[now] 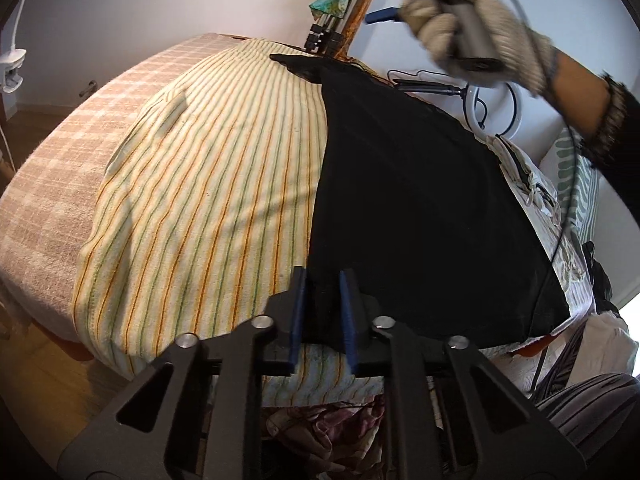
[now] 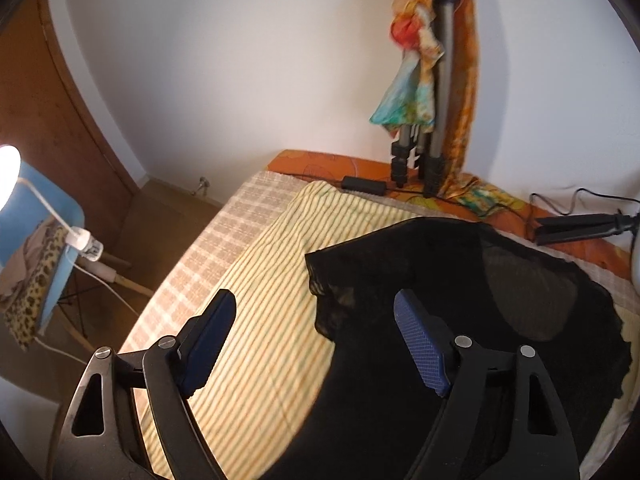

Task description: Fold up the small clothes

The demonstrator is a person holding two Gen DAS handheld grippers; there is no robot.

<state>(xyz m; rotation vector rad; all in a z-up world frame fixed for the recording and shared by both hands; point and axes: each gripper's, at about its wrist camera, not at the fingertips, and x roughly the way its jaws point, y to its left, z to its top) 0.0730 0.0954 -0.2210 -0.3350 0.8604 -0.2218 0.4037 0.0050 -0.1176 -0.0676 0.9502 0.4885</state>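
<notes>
A black garment [image 1: 416, 208] lies spread flat on a yellow striped towel [image 1: 208, 200] over the bed. My left gripper [image 1: 322, 276] is at the garment's near left corner with its jaws a little apart; the black cloth lies between the blue pads. In the right wrist view the same black garment [image 2: 460, 320], sheer at its far end, lies on the striped towel [image 2: 272, 300]. My right gripper [image 2: 316, 312] is open and empty, raised above the garment's left edge. In the left wrist view a gloved hand [image 1: 480, 28] holds it high at the top right.
A checked beige blanket [image 1: 60, 184] covers the bed's left side. A tripod draped in a colourful scarf [image 2: 424, 80] stands at the bed's far edge beside a black power adapter [image 2: 364, 185]. A black hair straightener [image 2: 580, 227] lies far right. A blue chair [image 2: 40, 248] stands left of the bed.
</notes>
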